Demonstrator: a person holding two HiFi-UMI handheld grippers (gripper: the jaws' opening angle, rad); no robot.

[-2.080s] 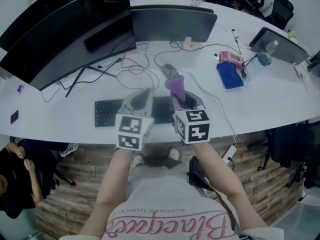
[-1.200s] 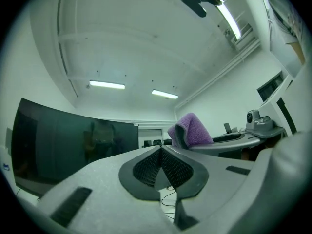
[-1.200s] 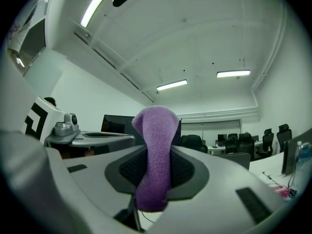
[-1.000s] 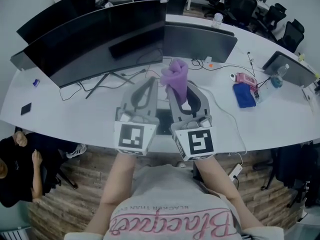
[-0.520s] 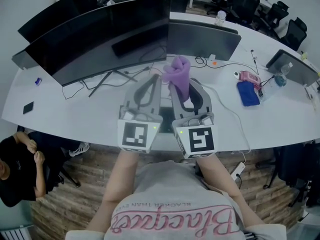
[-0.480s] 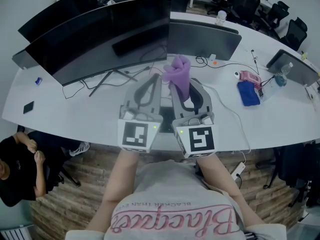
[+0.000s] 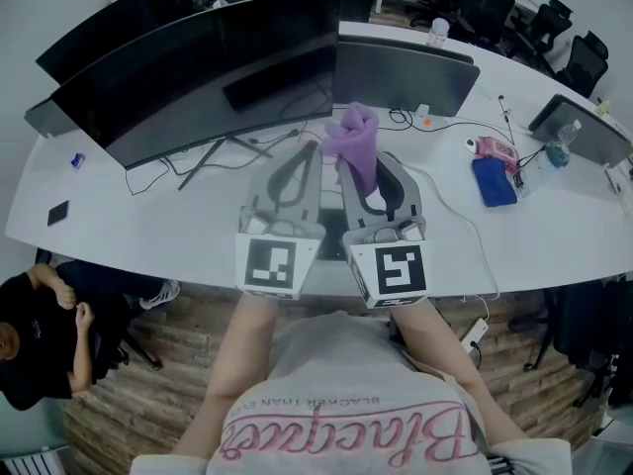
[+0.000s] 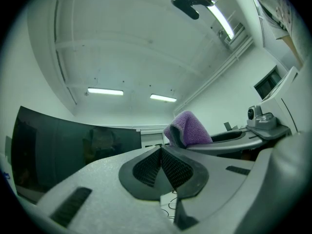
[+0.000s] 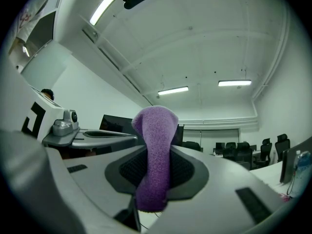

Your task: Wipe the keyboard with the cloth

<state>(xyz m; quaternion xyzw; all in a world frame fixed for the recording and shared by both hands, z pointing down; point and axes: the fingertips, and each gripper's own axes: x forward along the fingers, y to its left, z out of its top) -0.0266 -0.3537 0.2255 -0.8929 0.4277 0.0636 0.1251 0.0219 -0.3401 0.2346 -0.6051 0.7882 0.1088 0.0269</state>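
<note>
Step in hand: cloth carried, no wiping under way. Right tongs [image 7: 364, 171] clamped on the purple cloth [image 7: 354, 142], a folded wad sticking up past the tips; in the right gripper view the cloth [image 9: 155, 145] fills the gap between the jaws of the right tongs [image 9: 156, 175]

Left tongs [image 7: 307, 151] fully closed with nothing in them; the left gripper view shows the pads of the left tongs [image 8: 162, 159] meeting

Both tongs are up in the air side by side above the near-middle of the desk [image 7: 129, 216], pointing up and away from the person

Keyboard: not clearly seen, the tongs cover the near-edge strip where it would sit

Next move, as a judgement: tip the right tongs down, bring the cloth onto the keys and sweep along the rows; the left tongs could steady the keyboard

Room: monitors [image 7: 198, 57] line the far edge, loose cables [image 7: 247, 142] trail on the desk just behind the tongs and could snag. Blue pouch [image 7: 492, 181] sits toward the right end, well apart. Near edge on the left side is bare, good room for a sideways stroke
</note>
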